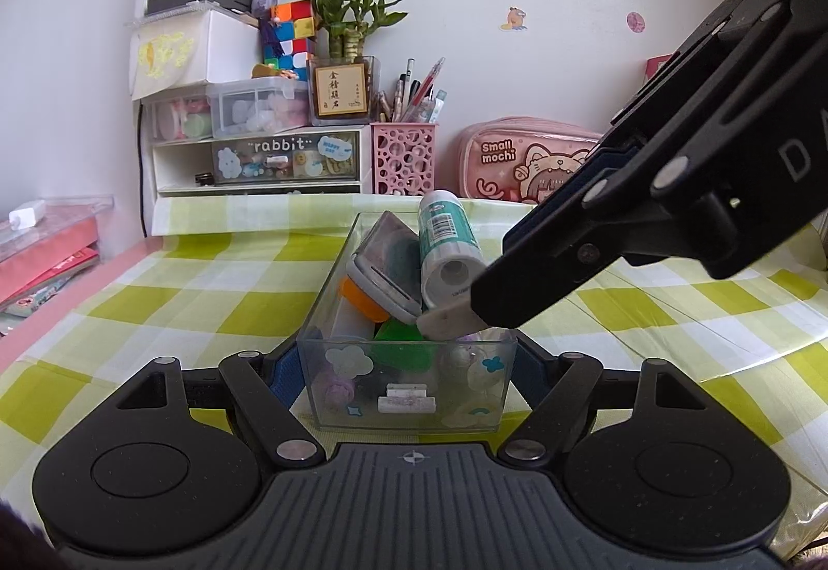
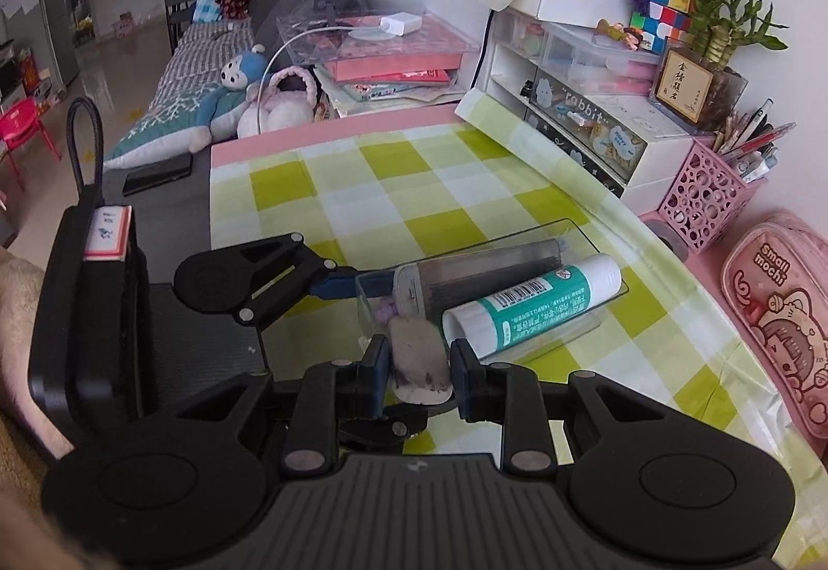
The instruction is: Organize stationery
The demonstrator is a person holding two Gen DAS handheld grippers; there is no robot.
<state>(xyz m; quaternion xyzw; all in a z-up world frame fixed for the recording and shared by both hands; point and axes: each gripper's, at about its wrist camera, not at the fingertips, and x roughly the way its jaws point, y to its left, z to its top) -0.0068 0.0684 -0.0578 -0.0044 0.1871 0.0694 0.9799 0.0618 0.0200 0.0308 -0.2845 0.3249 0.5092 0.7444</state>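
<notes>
Eraser (image 2: 419, 357) clamped in right gripper (image 2: 420, 376) jaws.

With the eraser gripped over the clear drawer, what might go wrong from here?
1. The clear drawer is already piled high; the glue stick and grey case lean above its rim, so a nudge from the right gripper might tip them out.
2. The worn eraser, pinched at its sides, might slip.
3. The left gripper clamps only the drawer's near end, so it might pivot.
</notes>
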